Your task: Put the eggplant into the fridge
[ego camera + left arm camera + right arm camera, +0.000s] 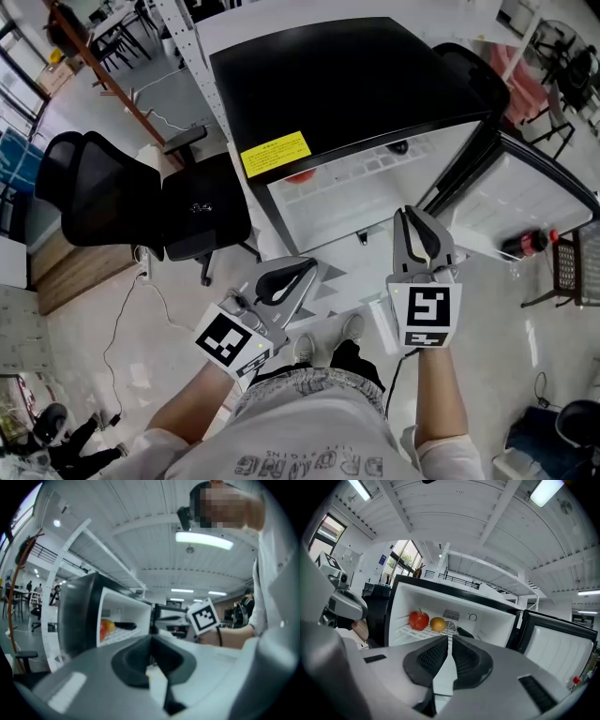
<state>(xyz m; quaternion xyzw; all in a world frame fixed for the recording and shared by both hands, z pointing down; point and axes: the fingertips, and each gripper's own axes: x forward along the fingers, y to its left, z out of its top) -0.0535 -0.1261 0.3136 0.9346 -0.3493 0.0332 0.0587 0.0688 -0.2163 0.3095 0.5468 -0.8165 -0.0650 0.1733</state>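
Dark eggplant point(464, 632) already lay inside our open fridge point(487, 616); left gripper point(151, 641) and right gripper point(450, 639) jaws met, holding nothing.

Closed claw point(449, 640), eggplant point(464, 632) inside fridge point(490, 615)

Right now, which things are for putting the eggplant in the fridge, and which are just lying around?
For the job: eggplant, already inside; fridge; its open door; right gripper, empty.

Just lying about: apple; orange; bottle in the door; office chair.
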